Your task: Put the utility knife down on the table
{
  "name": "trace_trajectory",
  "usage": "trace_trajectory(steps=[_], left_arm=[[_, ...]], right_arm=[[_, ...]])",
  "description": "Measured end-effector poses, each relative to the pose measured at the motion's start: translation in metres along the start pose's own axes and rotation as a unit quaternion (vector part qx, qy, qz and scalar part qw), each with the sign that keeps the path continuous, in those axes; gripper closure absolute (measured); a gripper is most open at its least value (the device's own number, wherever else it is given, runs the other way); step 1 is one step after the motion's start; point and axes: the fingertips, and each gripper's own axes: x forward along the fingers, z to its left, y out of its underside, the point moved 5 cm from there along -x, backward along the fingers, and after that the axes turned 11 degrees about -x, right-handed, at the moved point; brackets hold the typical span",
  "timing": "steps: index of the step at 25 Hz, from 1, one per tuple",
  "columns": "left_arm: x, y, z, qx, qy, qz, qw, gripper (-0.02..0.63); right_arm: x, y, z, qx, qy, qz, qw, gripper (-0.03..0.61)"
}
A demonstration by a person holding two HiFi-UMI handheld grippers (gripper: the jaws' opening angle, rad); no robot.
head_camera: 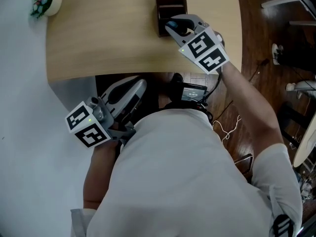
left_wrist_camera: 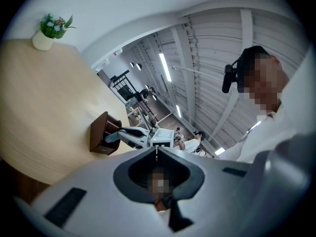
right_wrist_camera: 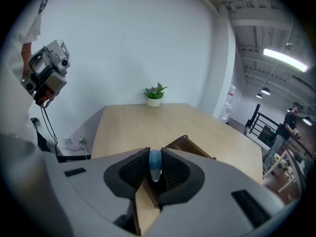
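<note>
The utility knife is a blue-grey handle, and my right gripper is shut on it. Both hover at the front edge of a dark brown wooden organiser box on the light wood table. The right gripper view shows the knife's rounded blue end pinched between the jaws, with the box right behind it. My left gripper hangs below the table's near edge, close to the person's body. In its own view the left gripper has its jaws meeting with nothing between them.
A small potted plant stands at the table's far left corner. Bare tabletop stretches left of the box. Cables and a small dark device lie on the wooden floor under the near edge. The table's right edge is just past the right gripper.
</note>
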Motion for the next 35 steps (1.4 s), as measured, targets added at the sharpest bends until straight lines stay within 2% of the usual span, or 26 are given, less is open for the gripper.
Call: trace_trajectory(steps=[7,11,21,27,35], left_arm=[[-0.001,-0.001,0.005,-0.003,-0.003,0.005,1.0,0.611],[0.0,-0.001,0.005,-0.004,-0.005,0.007,1.0,0.611],[0.004,0.001,0.006,-0.006,-0.002,0.013,0.9999,0.611],[0.008,0.001,0.005,-0.006,0.0,0.017,0.9998,0.611],[0.01,0.0,0.005,-0.005,0.002,0.017,0.9998,0.611]], right_arm=[[0.021,0.02,0.013,-0.094,0.016,0.042,0.995,0.508],[0.025,0.03,0.02,-0.121,0.026,0.054,0.991,0.508],[0.026,0.044,0.027,-0.115,0.035,0.064,0.991,0.506],[0.031,0.046,0.031,-0.105,0.018,0.07,0.992,0.506],[0.03,0.047,0.029,-0.094,0.022,0.07,0.993,0.506]])
